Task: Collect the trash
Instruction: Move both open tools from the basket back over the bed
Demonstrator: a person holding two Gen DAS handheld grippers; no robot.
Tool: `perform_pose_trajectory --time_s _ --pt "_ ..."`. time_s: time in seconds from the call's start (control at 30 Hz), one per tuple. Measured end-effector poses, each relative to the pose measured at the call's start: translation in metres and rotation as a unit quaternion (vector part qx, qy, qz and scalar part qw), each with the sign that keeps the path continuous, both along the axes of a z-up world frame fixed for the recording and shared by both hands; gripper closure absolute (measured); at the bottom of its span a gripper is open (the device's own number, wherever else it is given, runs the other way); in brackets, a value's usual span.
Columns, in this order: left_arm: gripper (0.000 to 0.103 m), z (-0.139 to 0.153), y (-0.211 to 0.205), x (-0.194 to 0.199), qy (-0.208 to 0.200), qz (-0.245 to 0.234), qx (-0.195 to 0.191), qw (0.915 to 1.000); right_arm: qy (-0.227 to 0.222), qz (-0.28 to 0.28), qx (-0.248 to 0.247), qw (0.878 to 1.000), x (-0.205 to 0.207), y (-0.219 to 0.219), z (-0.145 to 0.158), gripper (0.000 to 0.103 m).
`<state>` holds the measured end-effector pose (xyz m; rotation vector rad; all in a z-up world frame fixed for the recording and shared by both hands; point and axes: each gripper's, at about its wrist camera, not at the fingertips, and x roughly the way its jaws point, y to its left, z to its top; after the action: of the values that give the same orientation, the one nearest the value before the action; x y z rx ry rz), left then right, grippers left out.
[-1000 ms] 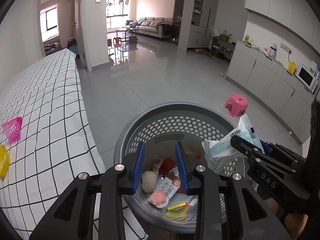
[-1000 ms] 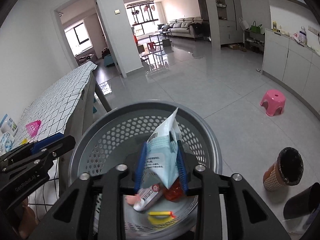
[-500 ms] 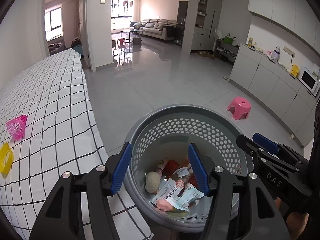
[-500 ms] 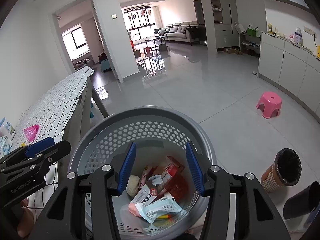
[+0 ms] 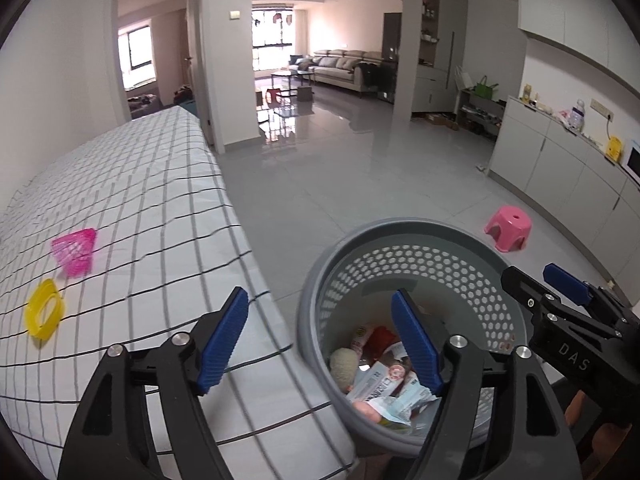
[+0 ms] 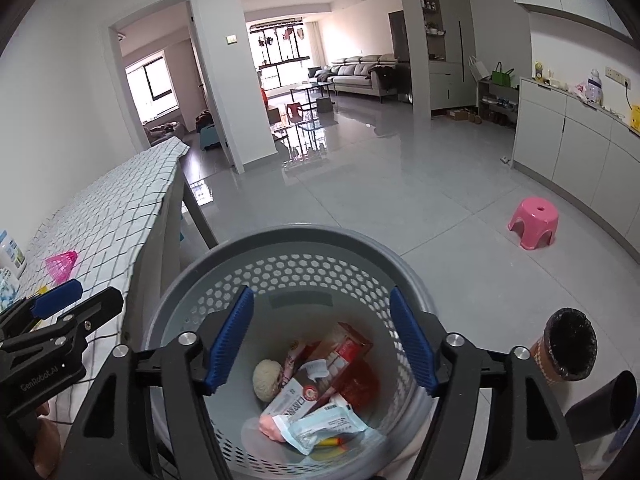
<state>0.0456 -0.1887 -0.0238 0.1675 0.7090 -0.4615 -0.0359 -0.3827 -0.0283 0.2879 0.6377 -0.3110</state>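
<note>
We see a grey plastic basket with honeycomb perforations (image 6: pixel 304 240), a white black-checked cloth over the worktop (image 5: pixel 152 200), a pink plastic stool (image 6: pixel 534 227), a translucent yellow ring (image 5: pixel 43 313) and blue ribbed pads (image 6: pixel 228 344) on black hand-held grippers.

There is one gray basket (image 6: pixel 288 240) under the right claw (image 6: pixel 322 338). One pink stool (image 6: pixel 533 227) and one brown bin (image 6: pixel 568 350) stand right of this claw.

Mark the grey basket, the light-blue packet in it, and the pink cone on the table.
grey basket (image 6: pixel 312 236), right wrist view, far rim.
light-blue packet (image 6: pixel 324 424), right wrist view, its middle.
pink cone (image 5: pixel 75 251), left wrist view, its side.
</note>
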Motion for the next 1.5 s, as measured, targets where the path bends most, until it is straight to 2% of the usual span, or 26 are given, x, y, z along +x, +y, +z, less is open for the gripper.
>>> perform_pose_trajectory --time_s 0.27,0.43,0.7,0.93,1.3,1.5 --pt "0.02 0.013 0.052 0.005 -0.022 0.082 -0.001 0.9963 -0.014 0.038 -0.029 0.999 0.021 0.05 0.011 0.025" --pt "0.009 0.022 0.097 0.005 -0.041 0.138 -0.003 0.9895 -0.023 0.085 -0.034 0.996 0.04 0.091 0.015 0.023" --pt "0.008 0.027 0.171 0.021 -0.044 0.228 0.015 0.9725 -0.028 0.138 -0.032 0.99 0.065 0.145 0.012 0.023" --pt "0.008 0.014 0.22 0.046 -0.009 0.292 0.025 0.956 -0.03 0.183 -0.017 0.983 0.082 0.179 0.011 0.022" --pt "0.008 -0.021 0.235 0.093 0.083 0.301 0.016 0.9497 -0.025 0.221 0.014 0.975 0.098 0.192 0.008 0.021" --pt "0.008 -0.027 0.229 0.111 0.077 0.305 0.04 0.9484 -0.025 0.232 0.041 0.972 0.1 0.19 0.006 0.021"
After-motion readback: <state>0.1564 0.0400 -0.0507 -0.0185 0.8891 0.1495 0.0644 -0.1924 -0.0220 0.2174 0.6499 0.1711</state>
